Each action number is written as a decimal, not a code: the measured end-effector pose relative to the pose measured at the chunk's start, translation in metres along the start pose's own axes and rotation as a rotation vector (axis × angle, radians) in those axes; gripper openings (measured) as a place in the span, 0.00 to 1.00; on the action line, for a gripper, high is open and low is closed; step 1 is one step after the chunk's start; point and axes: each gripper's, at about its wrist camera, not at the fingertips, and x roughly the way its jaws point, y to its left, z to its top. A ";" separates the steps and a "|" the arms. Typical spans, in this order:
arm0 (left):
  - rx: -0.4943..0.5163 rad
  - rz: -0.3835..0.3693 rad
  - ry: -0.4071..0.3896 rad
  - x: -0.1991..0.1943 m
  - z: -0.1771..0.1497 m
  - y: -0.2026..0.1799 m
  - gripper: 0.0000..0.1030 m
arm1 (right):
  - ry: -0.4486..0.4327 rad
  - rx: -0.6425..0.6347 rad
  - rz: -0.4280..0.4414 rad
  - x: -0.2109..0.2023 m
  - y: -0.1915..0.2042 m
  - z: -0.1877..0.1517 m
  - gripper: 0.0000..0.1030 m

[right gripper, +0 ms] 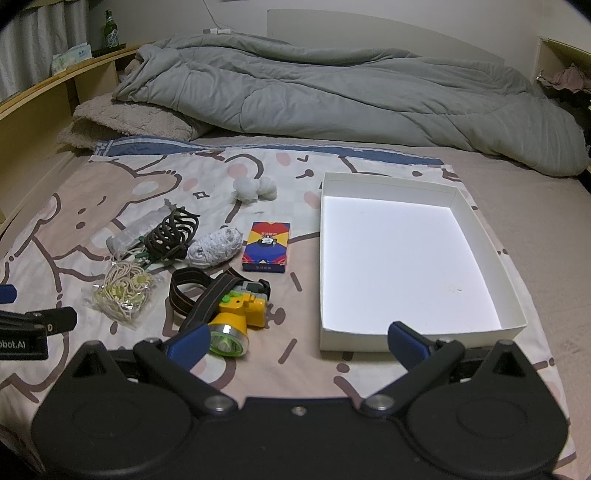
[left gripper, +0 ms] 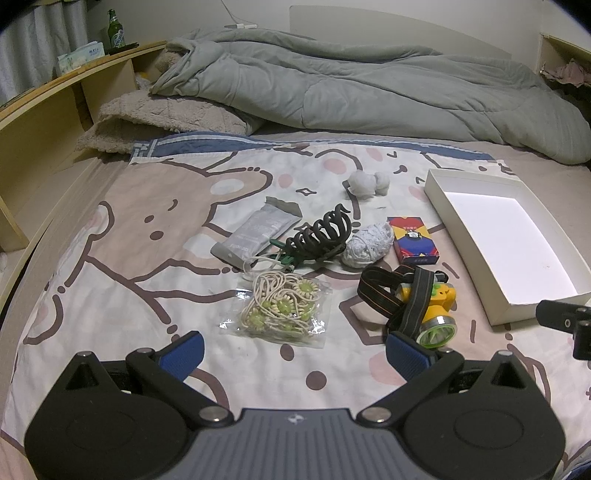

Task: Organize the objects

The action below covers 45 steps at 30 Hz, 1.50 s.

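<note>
On a cartoon-print sheet lie a clear bag of flower hair ties (left gripper: 282,308) (right gripper: 123,295), a yellow headlamp (left gripper: 430,302) (right gripper: 231,310) with a dark strap, a colourful card box (left gripper: 413,240) (right gripper: 266,247), a black hair claw (left gripper: 323,234) (right gripper: 171,230), a white string bundle (left gripper: 367,245) (right gripper: 214,247), a grey pouch (left gripper: 258,232) and white pompoms (left gripper: 369,183) (right gripper: 255,189). A white open box (left gripper: 443,195) (right gripper: 513,325) sits at the right, nothing in it. My left gripper (left gripper: 295,352) hangs open just short of the hair ties. My right gripper (right gripper: 297,343) is open between headlamp and box.
A rumpled grey duvet (left gripper: 351,85) and a beige fleece blanket (left gripper: 159,122) fill the back of the bed. A wooden shelf (left gripper: 44,110) runs along the left, with a green bottle (left gripper: 114,31) and a tissue pack on top. Bare sheet lies left of the objects.
</note>
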 end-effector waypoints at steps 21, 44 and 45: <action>-0.035 0.031 0.003 0.000 0.000 0.001 1.00 | 0.005 0.003 -0.003 0.001 -0.001 -0.001 1.00; -0.054 0.045 0.005 0.000 0.000 0.001 1.00 | 0.012 0.005 -0.007 0.002 -0.002 -0.002 1.00; -0.069 0.054 0.007 0.000 0.000 0.001 1.00 | 0.012 0.005 -0.008 0.002 -0.002 -0.002 1.00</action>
